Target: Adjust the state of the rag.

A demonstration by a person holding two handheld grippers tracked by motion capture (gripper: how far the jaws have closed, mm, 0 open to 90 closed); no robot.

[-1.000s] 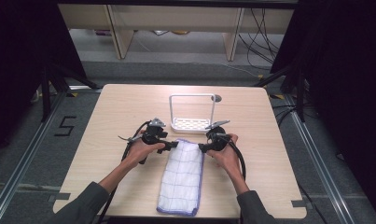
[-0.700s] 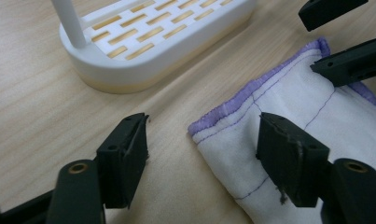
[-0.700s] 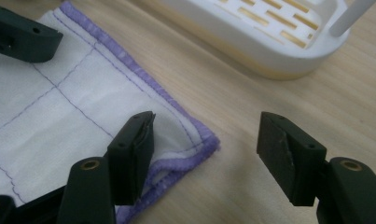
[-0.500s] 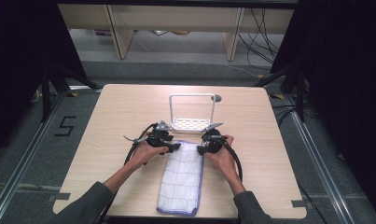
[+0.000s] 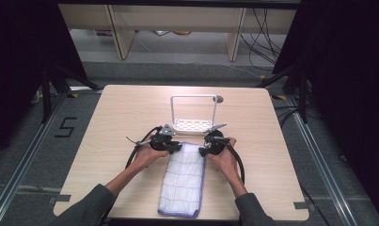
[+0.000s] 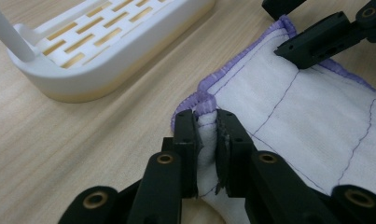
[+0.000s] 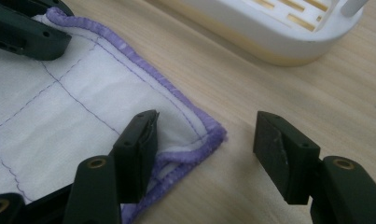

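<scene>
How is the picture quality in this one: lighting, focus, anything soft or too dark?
High view: table evenly lit, surroundings nearly black, cloth bright but readable. Left gripper view: sharp on the cloth corner, white rack slightly soft. Right gripper view: cloth hem crisp, near jaws slightly blurred, rack soft, no glare.

The pinched corner of the cloth (image 6: pixel 206 140) is hidden between the jaws of the left gripper (image 6: pixel 206 154) in the left gripper view, and the cloth is cut off there by the right and bottom edges. The white rack (image 7: pixel 274 28) is cropped by the top edge in the right gripper view. In the high view, both grippers are largely covered by the hands, and the small grey object (image 5: pixel 219 99) behind the rack is too small to be identified.
</scene>
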